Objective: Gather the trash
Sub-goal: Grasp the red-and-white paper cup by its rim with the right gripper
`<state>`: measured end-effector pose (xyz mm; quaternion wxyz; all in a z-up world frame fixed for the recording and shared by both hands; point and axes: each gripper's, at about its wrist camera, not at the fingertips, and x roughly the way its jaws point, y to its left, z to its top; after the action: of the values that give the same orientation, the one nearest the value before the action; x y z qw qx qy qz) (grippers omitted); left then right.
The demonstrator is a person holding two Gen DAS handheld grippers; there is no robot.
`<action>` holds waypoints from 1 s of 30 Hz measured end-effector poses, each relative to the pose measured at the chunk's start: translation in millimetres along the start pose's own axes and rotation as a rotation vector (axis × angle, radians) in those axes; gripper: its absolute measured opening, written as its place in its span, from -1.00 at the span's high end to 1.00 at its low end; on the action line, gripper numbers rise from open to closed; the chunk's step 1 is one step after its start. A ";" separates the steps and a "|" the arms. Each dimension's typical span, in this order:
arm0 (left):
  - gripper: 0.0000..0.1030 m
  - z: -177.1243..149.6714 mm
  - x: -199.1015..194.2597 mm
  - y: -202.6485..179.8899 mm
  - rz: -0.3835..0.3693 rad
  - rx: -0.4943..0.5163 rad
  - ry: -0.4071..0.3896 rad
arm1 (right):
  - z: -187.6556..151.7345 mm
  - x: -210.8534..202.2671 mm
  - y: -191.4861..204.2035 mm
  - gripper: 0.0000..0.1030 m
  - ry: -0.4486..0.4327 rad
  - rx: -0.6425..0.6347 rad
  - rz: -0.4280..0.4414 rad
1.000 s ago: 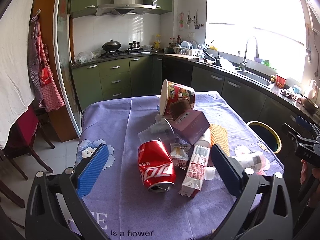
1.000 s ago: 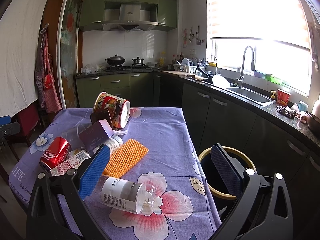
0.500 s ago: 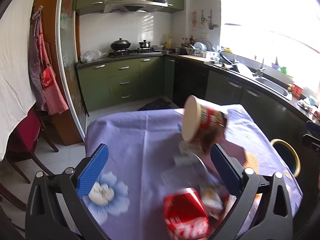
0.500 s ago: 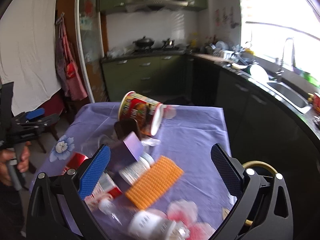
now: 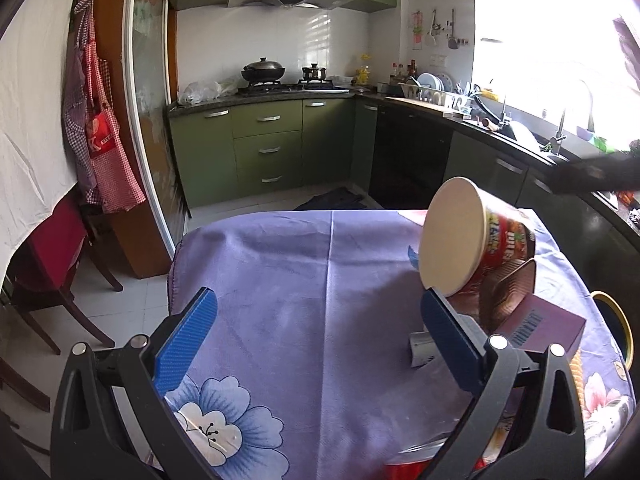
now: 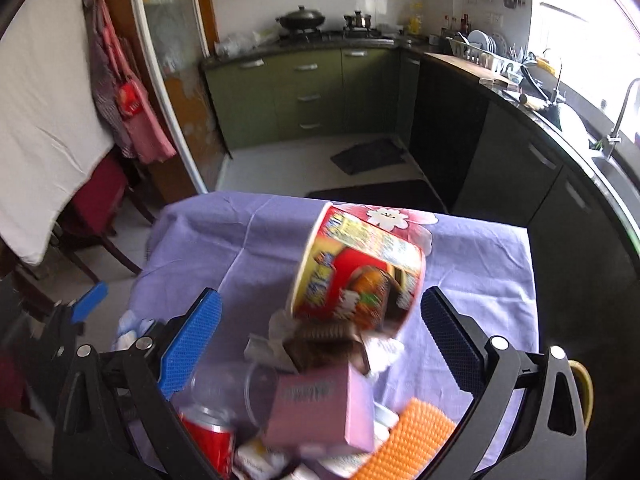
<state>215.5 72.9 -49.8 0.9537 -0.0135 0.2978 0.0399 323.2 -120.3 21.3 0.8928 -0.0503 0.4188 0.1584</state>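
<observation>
A pile of trash lies on the purple flowered tablecloth. A red instant-noodle tub lies tilted on its side on top, also in the left wrist view. Below it are a purple box, a crushed red cola can, a clear plastic cup and an orange ribbed piece. My right gripper is open above the pile, the tub between its blue pads. My left gripper is open and empty over the bare cloth left of the tub.
A bin with a yellow rim stands at the table's right edge. Green kitchen cabinets and a dark counter with a sink line the back and right. A red chair stands left of the table.
Both grippers have moved forward and swung left over the table. The tub now looms close in both views. Can and carton have slid to the bottom of the left view.
</observation>
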 end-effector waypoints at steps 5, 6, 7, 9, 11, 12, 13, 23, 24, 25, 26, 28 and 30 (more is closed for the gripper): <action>-0.89 -2.1 -2.3 -0.3 -0.025 -0.003 -0.009 | 21.2 39.1 30.9 -0.59 0.092 -0.014 -0.100; -0.89 -1.9 -3.3 -0.7 -0.028 -0.004 -0.013 | 23.9 46.9 34.9 -0.56 0.106 -0.022 -0.128; -0.89 -1.9 -5.0 -1.2 -0.029 -0.003 -0.019 | 27.1 56.0 38.8 -0.52 0.121 -0.034 -0.165; -0.89 -2.2 -8.5 -0.7 -0.036 -0.003 -0.028 | 28.1 66.6 36.1 -0.46 0.139 -0.040 -0.197; -0.89 -2.4 -11.6 -0.1 -0.049 -0.010 -0.034 | 31.8 77.7 33.7 -0.43 0.165 -0.039 -0.225; -0.89 -2.3 -12.5 0.1 -0.050 -0.010 -0.036 | 31.9 82.2 31.5 -0.42 0.178 -0.040 -0.235; -0.89 -2.3 -13.0 0.0 -0.051 -0.009 -0.038 | 32.7 88.5 28.4 -0.40 0.193 -0.040 -0.247; -0.89 -3.5 -9.1 -5.0 -0.054 0.011 -0.026 | 27.3 86.5 -37.4 0.04 0.204 0.002 -0.310; -0.89 -3.9 -8.7 -5.5 -0.054 0.015 -0.025 | 26.4 86.1 -45.7 0.10 0.210 0.010 -0.310; -0.89 -4.2 -8.0 -6.6 -0.053 0.019 -0.023 | 25.4 86.4 -57.8 0.21 0.214 0.023 -0.313; -0.89 -4.5 -7.3 -7.6 -0.052 0.022 -0.021 | 24.6 85.6 -64.7 0.39 0.215 0.026 -0.318; -0.89 -5.4 -5.6 -9.7 -0.053 0.028 -0.018 | 23.3 84.8 -83.3 0.76 0.207 0.039 -0.325; -0.89 -6.4 -4.2 -11.6 -0.052 0.033 -0.014 | 22.5 83.6 -96.3 0.83 0.201 0.047 -0.325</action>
<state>209.4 60.7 -52.6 0.9567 -0.0054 0.2910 0.0101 421.0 -186.1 -32.1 0.8613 -0.1120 0.4956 -0.0032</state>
